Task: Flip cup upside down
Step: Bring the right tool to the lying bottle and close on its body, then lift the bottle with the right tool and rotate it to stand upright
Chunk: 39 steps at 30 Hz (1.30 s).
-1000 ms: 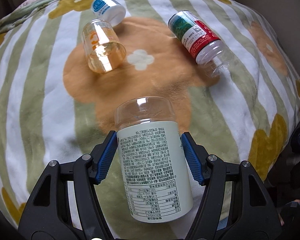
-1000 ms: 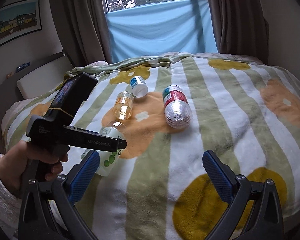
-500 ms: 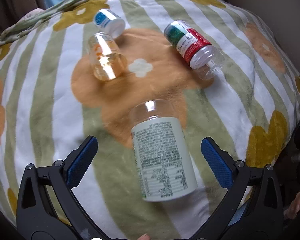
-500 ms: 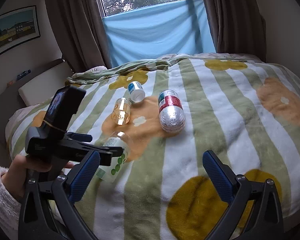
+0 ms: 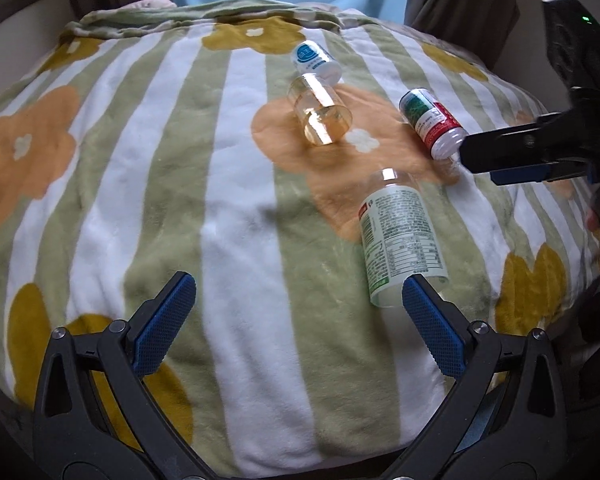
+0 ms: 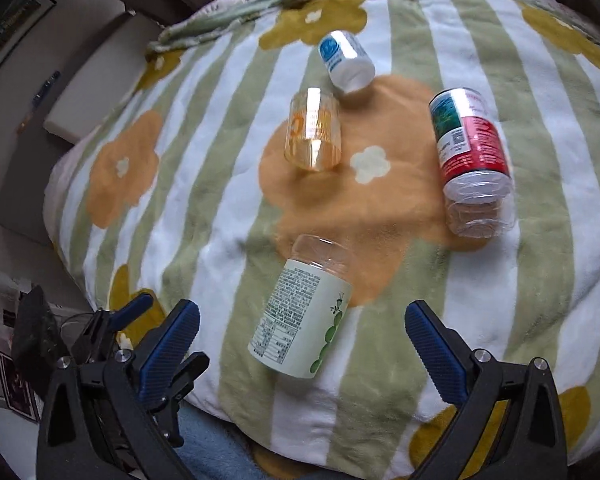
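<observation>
Four cut-bottle cups are seen lying on their sides on the striped blanket (image 6: 480,312).

Left gripper (image 5: 296,320): jaws spread wide, nothing between them. The green-labelled cup (image 5: 400,240) lies just ahead of its right finger, touching or nearly so.

Right gripper (image 6: 302,338): jaws likewise wide apart and empty. The same green-labelled cup (image 6: 304,316) lies between and slightly ahead of its fingers. The amber cup (image 6: 314,136) and the white cup with blue mark (image 6: 346,62) lie well ahead; the red-and-green cup (image 6: 470,148) lies ahead and to the right.

Risks, as judged:
- The blanket is soft and uneven; an inverted cup could tip or roll once set down on its rim.
- A cylindrical cup lying on its side could roll away if nudged by one finger before both close.
- Thin clear plastic could be crushed under a hard squeeze.

Not determinable:
- Which cup the task means.
- Which end of the green-labelled cup is open; its clear end is hard to read.
- Label text is illegible.
</observation>
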Each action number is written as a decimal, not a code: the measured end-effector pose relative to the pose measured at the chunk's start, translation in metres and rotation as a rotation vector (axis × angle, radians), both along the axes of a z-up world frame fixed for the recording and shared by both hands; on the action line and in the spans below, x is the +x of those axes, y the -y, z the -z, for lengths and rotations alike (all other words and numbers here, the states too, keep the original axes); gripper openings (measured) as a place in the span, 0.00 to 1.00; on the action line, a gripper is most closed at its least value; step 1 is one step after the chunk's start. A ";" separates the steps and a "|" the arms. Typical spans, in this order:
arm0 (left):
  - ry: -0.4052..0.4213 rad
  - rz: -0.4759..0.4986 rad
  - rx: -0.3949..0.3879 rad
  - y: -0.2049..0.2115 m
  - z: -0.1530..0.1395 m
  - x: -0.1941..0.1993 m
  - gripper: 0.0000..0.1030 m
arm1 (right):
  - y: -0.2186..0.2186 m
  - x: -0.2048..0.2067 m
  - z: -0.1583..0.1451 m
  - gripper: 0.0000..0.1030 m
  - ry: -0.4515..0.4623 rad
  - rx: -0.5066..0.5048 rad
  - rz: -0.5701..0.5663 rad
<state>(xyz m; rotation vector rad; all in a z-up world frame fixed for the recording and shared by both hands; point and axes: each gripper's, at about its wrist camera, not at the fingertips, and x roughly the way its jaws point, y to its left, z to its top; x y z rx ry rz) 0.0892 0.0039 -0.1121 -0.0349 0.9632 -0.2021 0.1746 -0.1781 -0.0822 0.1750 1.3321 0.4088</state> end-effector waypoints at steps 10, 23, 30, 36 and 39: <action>-0.007 0.004 -0.090 -0.037 0.008 -0.005 1.00 | -0.015 0.033 0.074 0.85 -0.319 -0.040 0.162; -0.058 0.010 -0.168 -0.058 0.029 -0.004 1.00 | -0.037 0.034 0.086 0.59 -0.350 -0.104 0.157; -0.049 0.018 -0.173 -0.057 0.025 -0.006 1.00 | -0.042 0.026 0.048 0.58 -0.113 -0.044 0.132; -0.012 0.047 -0.201 -0.050 0.017 -0.006 1.00 | -0.058 -0.038 0.018 0.58 0.541 -0.066 0.053; -0.008 0.059 -0.183 -0.047 0.017 -0.003 1.00 | -0.063 -0.051 0.036 0.58 0.687 -0.090 0.087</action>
